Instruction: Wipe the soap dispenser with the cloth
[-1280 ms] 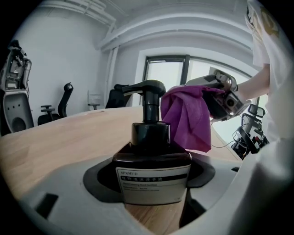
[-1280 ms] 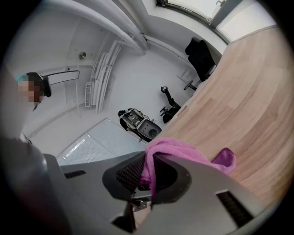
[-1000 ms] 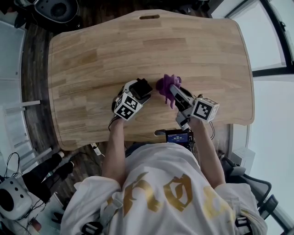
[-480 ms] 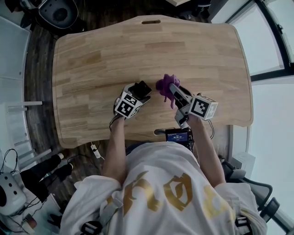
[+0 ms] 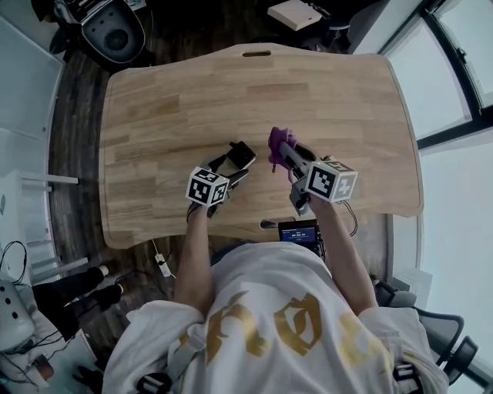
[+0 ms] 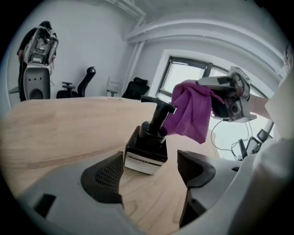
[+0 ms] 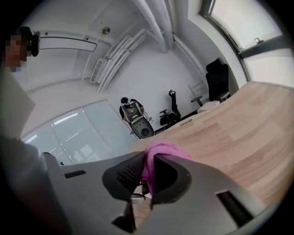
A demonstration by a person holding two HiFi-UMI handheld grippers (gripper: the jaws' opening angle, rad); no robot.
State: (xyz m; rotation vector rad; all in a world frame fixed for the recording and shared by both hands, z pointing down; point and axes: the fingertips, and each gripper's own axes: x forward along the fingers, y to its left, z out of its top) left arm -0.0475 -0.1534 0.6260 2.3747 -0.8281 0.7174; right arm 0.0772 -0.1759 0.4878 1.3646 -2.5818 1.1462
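Observation:
A black soap dispenser with a white label stands upright on the wooden table. In the left gripper view the soap dispenser sits just ahead of my left gripper, whose jaws stand apart on either side of its base without clamping it. The left gripper lies near the table's front edge. My right gripper is shut on a purple cloth. That cloth hangs against the pump head. In the right gripper view the cloth bulges out between the jaws of the right gripper.
The table has a slot handle at its far edge. Beyond it stand a grey machine and a white box. Windows run along the right. A small device with a screen sits at the person's waist.
The head view has shifted, so the table sits lower in the frame. The left gripper looks drawn back a little from the dispenser. The cloth stays by the pump.

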